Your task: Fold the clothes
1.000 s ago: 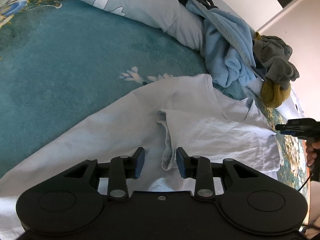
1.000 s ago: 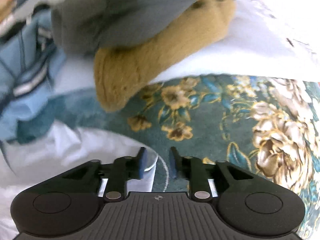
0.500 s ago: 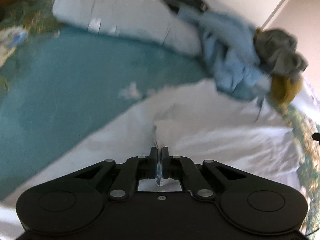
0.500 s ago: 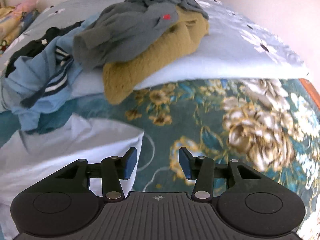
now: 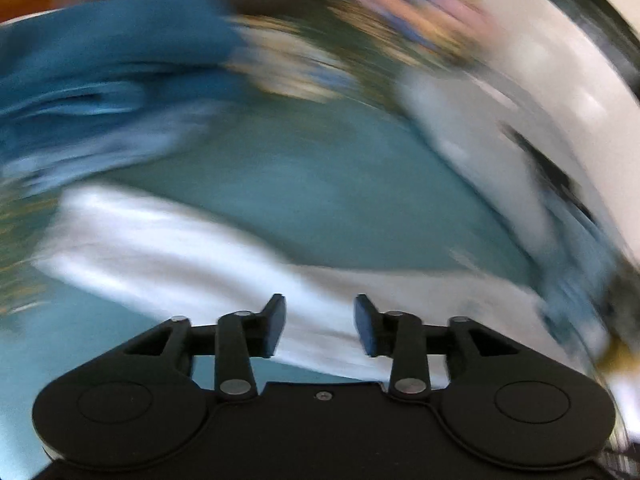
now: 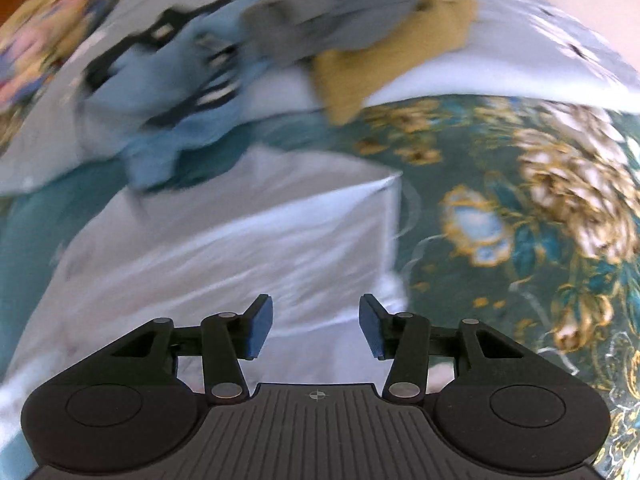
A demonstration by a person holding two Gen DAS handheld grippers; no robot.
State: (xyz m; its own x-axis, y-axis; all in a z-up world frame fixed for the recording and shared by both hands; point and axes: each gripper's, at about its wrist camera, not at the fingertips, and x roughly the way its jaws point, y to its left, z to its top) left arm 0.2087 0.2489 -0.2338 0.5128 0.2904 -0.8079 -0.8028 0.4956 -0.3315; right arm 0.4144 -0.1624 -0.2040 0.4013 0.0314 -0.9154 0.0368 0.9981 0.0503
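A white garment (image 6: 248, 248) lies partly folded on the teal floral bedspread (image 6: 520, 216). In the right wrist view its folded corner sits just ahead of my right gripper (image 6: 316, 324), which is open and empty above the cloth. In the blurred left wrist view the white garment (image 5: 192, 248) stretches as a long band across the bedspread (image 5: 320, 184). My left gripper (image 5: 320, 326) is open and empty just above it.
A pile of clothes lies at the back on a pale pillow (image 6: 500, 52): a grey garment (image 6: 340, 12), a mustard knit (image 6: 396, 56) and a light blue jacket (image 6: 172, 92). The left wrist view is heavily motion-blurred.
My left gripper, shut on the white garment's edge half a second ago, has opened and swung left. My right gripper has opened wider and moved left over the garment.
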